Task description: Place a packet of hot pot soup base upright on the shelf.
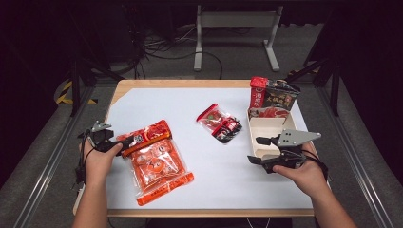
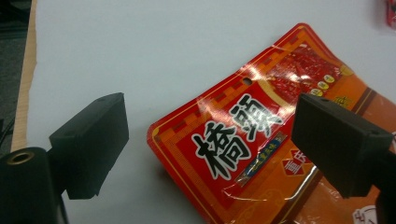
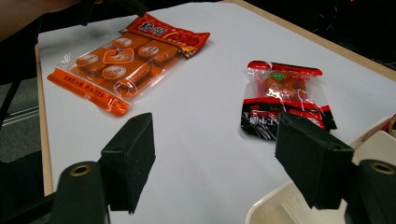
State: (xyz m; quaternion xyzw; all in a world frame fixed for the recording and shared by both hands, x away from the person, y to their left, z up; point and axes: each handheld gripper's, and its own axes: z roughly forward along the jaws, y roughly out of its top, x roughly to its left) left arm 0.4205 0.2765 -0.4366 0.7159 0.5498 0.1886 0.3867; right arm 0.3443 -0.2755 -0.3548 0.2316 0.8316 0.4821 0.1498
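Observation:
A large orange snack pouch (image 1: pixel 157 164) with a red header lies flat at the table's left front. My left gripper (image 1: pixel 124 142) hovers low at the header end, open. In the left gripper view the red header (image 2: pixel 233 140) lies between and below the wide jaws of my left gripper (image 2: pixel 210 112); the pads do not press it. My right gripper (image 1: pixel 263 150) stands open at the right, beside a white tray (image 1: pixel 260 124), nothing between its jaws. The right gripper view looks past my right gripper (image 3: pixel 215 135) to a small red-and-black packet (image 3: pixel 285 98) and the pouch (image 3: pixel 126 60).
The small packet (image 1: pixel 221 123) lies mid-table. A red carton (image 1: pixel 258 92) and a black box (image 1: pixel 281 96) stand behind the tray at the back right. The tray's rim (image 3: pixel 280 205) sits just under the right jaw. The white mat has wooden edges.

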